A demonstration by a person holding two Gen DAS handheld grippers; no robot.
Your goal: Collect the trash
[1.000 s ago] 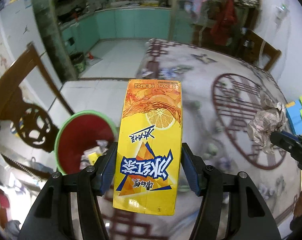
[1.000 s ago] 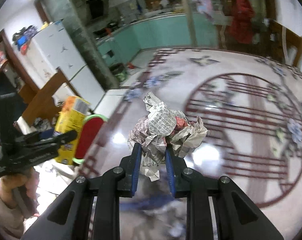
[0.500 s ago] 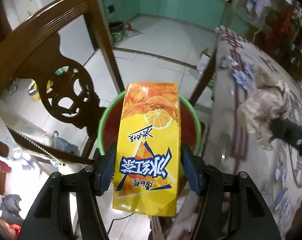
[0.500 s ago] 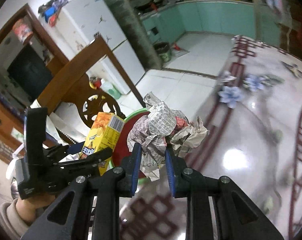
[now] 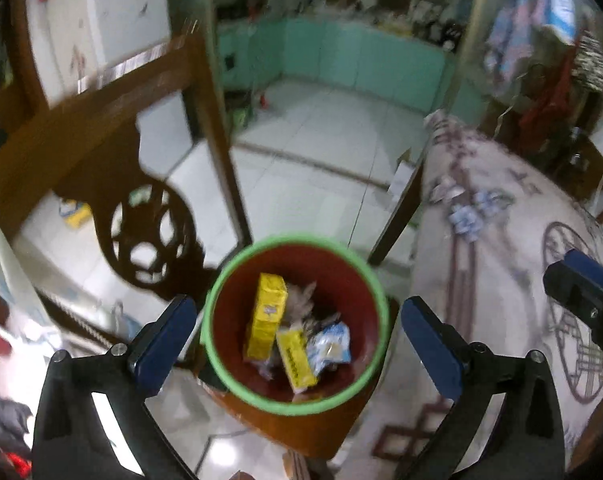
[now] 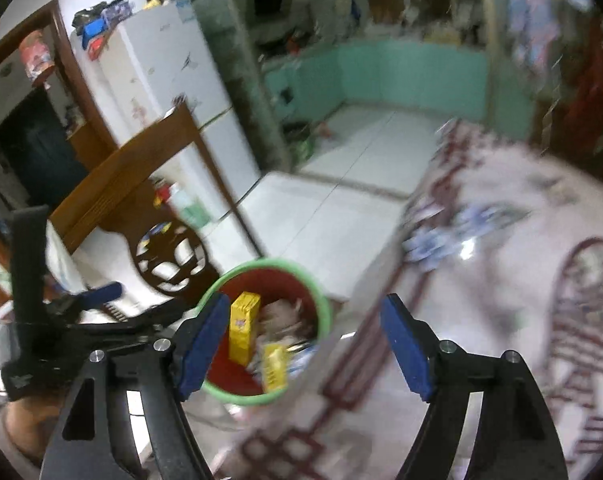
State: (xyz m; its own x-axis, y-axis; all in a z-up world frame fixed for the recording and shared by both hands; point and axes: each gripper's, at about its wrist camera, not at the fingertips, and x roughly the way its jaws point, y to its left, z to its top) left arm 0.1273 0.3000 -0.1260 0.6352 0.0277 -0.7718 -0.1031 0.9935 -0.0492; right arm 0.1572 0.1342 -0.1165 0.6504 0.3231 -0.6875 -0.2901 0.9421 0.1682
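Both views motion-blurred. Print on the yellow carton in the bin unreadable. Grey crumpled mass behind it too smeared to identify. Tabletop pattern streaked; cut by right edge. Right gripper only partly in left wrist frame. Chair back blurred, cropped left.

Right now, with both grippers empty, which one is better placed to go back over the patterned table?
Right. The right gripper hangs open partly over the patterned tablecloth; the left gripper hangs open above the green-rimmed red bin.
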